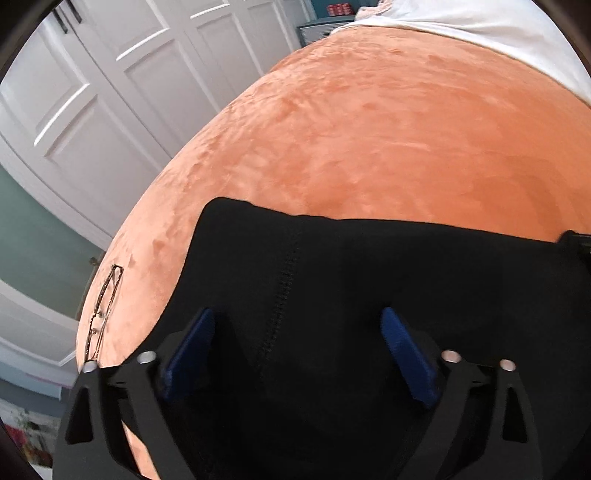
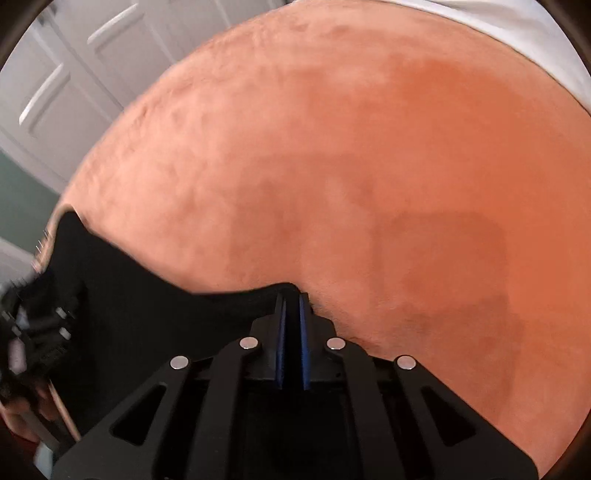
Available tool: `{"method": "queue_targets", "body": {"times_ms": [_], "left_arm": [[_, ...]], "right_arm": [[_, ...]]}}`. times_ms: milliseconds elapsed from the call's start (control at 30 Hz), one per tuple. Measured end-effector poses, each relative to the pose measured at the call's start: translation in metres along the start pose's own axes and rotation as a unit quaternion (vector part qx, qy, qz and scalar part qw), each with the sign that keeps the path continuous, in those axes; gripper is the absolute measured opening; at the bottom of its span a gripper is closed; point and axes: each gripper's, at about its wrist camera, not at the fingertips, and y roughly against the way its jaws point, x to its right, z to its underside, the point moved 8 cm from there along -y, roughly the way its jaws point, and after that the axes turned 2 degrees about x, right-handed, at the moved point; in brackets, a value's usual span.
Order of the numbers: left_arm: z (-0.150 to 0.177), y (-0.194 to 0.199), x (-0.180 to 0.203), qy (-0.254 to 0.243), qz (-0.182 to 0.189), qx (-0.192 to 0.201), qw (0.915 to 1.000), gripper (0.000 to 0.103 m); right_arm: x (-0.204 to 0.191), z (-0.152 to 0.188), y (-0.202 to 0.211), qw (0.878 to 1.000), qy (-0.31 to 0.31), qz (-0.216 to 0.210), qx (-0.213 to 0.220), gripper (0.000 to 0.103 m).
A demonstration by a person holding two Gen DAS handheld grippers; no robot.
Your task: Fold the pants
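Black pants (image 1: 369, 280) lie on an orange bedspread (image 1: 369, 129), with a stitched seam running down the cloth. My left gripper (image 1: 297, 321) is open just above the pants, its blue pads (image 1: 192, 350) spread wide and holding nothing. In the right wrist view my right gripper (image 2: 291, 299) is shut on an edge of the pants (image 2: 147, 314), the cloth pinched between the blue pads (image 2: 303, 339). The cloth stretches from there to the left. The left gripper's body (image 2: 33, 332) shows at the left edge of that view.
A pair of glasses (image 1: 105, 306) lies on the bedspread near its left edge. White panelled wardrobe doors (image 1: 110, 74) stand beyond the bed. A white sheet (image 1: 498, 33) covers the far end of the bed. The orange bedspread (image 2: 369, 166) stretches ahead of the right gripper.
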Motion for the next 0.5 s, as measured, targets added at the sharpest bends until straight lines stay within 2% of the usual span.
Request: {"method": "queue_targets", "body": {"times_ms": [67,167,200,267,333,367,400,433,500], "left_arm": [[-0.001,0.007,-0.002,0.002,0.002,0.003,1.0000,0.096],[-0.005,0.021,-0.010,0.003,0.001,0.016,0.9999,0.092],[-0.005,0.024,-0.011,0.004,-0.003,0.021,0.9998,0.093],[-0.003,0.017,-0.011,-0.014,-0.029,0.014,0.9994,0.093],[0.003,0.003,-0.008,-0.023,-0.041,-0.001,0.9989,0.095],[0.004,0.002,-0.009,-0.014,-0.043,0.002,0.9990,0.095],[0.003,0.008,-0.009,-0.010,-0.045,0.002,0.9990,0.092],[0.001,0.017,-0.007,-0.012,-0.042,0.001,0.9990,0.089],[-0.002,0.039,-0.006,-0.007,-0.029,0.011,0.9995,0.089]], "right_arm": [[-0.001,-0.001,0.022,0.999,-0.027,-0.026,0.026,0.016],[0.025,0.009,0.089,0.990,-0.081,-0.017,0.112,0.018],[0.028,0.019,0.105,0.988,-0.090,-0.023,0.123,0.018],[0.024,0.044,0.115,0.989,-0.094,-0.039,0.111,0.017],[0.016,0.062,0.096,0.993,-0.083,-0.047,0.071,0.016],[0.015,0.071,0.070,0.997,-0.069,-0.027,0.037,0.014],[0.018,0.071,0.054,0.998,-0.060,-0.009,0.028,0.010],[0.021,0.064,0.047,0.997,-0.062,-0.007,0.042,0.002],[0.032,0.049,0.059,0.993,-0.098,0.003,0.071,0.004]]}}
